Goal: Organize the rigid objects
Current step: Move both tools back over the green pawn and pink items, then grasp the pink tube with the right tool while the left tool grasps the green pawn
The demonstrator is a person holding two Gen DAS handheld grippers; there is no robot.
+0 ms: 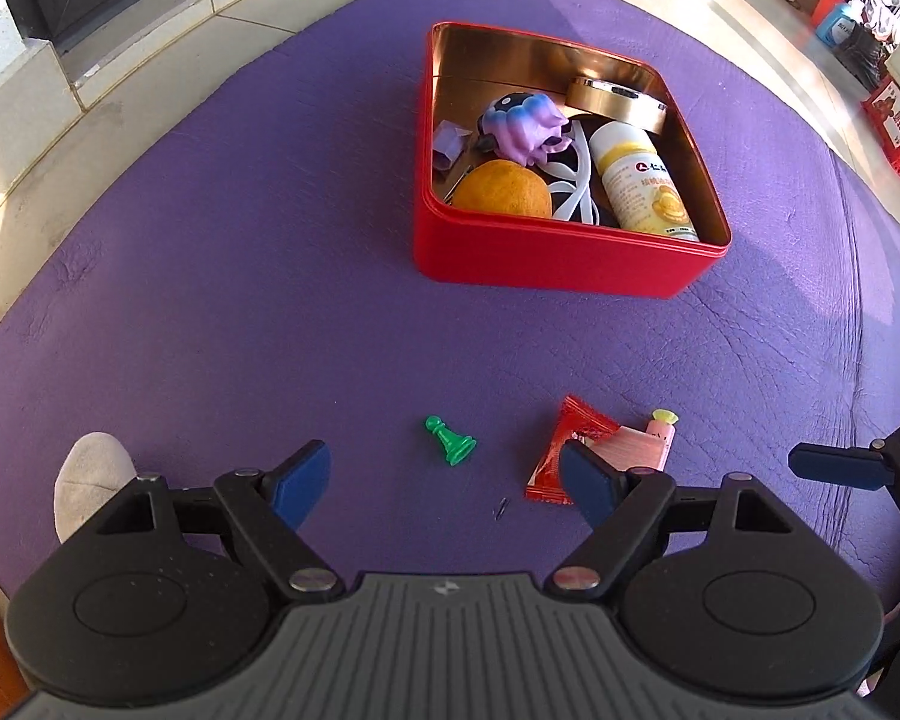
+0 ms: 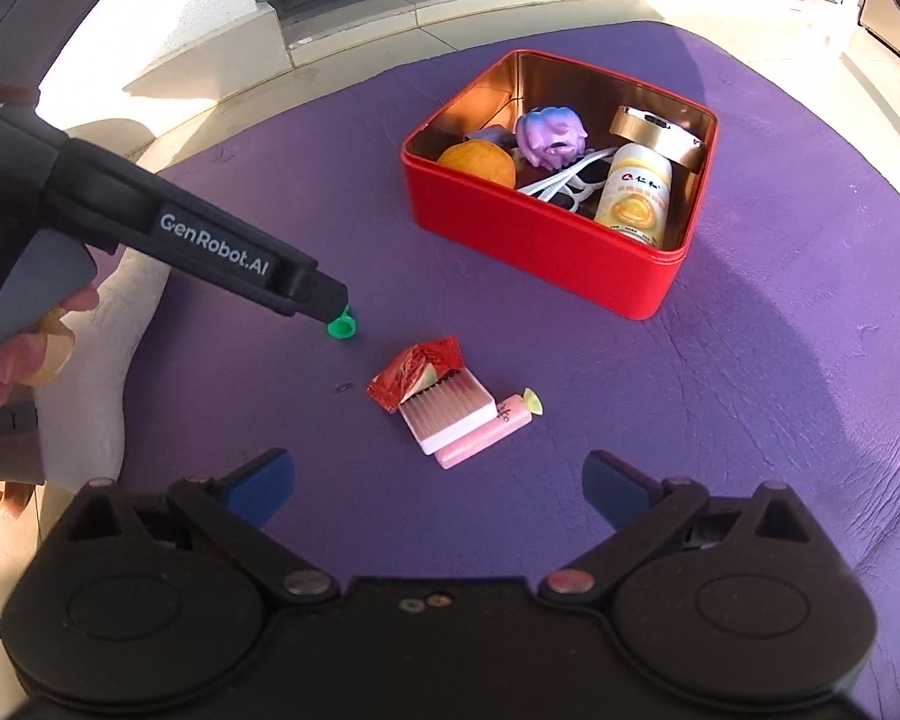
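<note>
I see the red tin (image 1: 564, 264) upper right, already collecting items. Loose at lower centre lie the pink box (image 2: 450, 414) and green pawn (image 1: 450, 440). My left gripper (image 1: 444, 477) and right gripper (image 2: 438, 489) gape empty, presumably for picking.

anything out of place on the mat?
Yes. Four items sit loose outside the red tin: a green pawn tipped on its side, and a red wrapper, ribbed pink box and pink tube heaped touching each other. A tiny dark bit lies nearby.
</note>
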